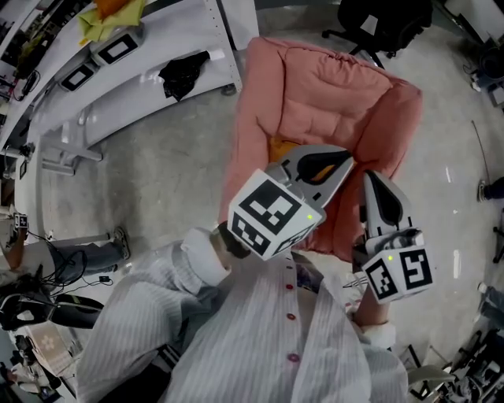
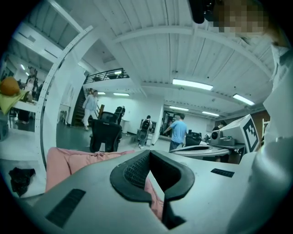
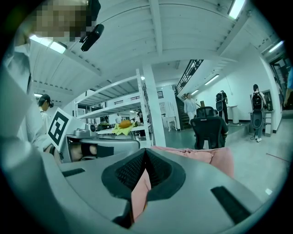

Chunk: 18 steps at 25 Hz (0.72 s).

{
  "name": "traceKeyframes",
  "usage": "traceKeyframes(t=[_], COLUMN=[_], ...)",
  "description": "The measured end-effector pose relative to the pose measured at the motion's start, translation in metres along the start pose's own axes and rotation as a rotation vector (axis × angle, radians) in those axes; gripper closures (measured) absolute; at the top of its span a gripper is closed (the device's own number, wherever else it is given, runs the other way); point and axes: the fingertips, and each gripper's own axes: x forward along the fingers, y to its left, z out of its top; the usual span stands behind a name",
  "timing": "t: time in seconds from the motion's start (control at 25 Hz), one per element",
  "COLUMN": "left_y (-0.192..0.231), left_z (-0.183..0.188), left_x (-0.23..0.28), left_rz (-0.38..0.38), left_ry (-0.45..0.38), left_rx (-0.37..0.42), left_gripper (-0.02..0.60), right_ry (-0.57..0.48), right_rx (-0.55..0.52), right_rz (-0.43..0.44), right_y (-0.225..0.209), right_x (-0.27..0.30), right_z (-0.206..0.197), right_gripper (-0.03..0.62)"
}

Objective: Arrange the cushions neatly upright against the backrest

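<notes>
A pink padded armchair [image 1: 331, 86] stands on the floor ahead of me, its backrest at the far end. An orange cushion [image 1: 281, 147] shows as a small patch on the seat, mostly hidden by my left gripper [image 1: 346, 157]. That gripper is shut and hovers over the seat. My right gripper [image 1: 368, 175] is shut too, just to the right above the seat's front edge. In the left gripper view the closed tips [image 2: 149, 151] point over the pink chair [image 2: 68, 160]. The right gripper view shows the same, with shut tips [image 3: 145, 150] and pink upholstery [image 3: 206, 157] behind them. Neither holds anything.
A white shelf unit [image 1: 157, 63] lies at the upper left with a black cloth [image 1: 183, 73] and a yellow cloth [image 1: 110, 20] on it. A black office chair [image 1: 378, 20] stands behind the armchair. People walk about in the hall beyond.
</notes>
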Motion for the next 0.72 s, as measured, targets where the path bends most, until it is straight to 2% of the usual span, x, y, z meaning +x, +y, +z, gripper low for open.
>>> traceKeyframes(t=[0.08, 0.24, 0.32, 0.72], left_y=[-0.002, -0.004, -0.004, 0.005], left_z=[0.002, 0.004, 0.004, 0.016], left_x=[0.002, 0.001, 0.0, -0.009], left_rz=[-0.024, -0.087, -0.103, -0.138], left_ry=[0.004, -0.002, -0.001, -0.032], left_rx=[0.026, -0.011, -0.001, 0.011], left_gripper=[0.572, 0.572, 0.572, 0.572], right_ry=[0.001, 0.005, 0.005, 0.005], right_rx=[0.004, 0.009, 0.01, 0.022], right_rz=[0.001, 0.001, -0.002, 0.008], right_y=[-0.001, -0.004, -0.004, -0.004], right_x=[-0.001, -0.005, -0.006, -0.003], right_z=[0.0, -0.004, -0.005, -0.011], right_gripper=[0.582, 0.582, 0.582, 0.582])
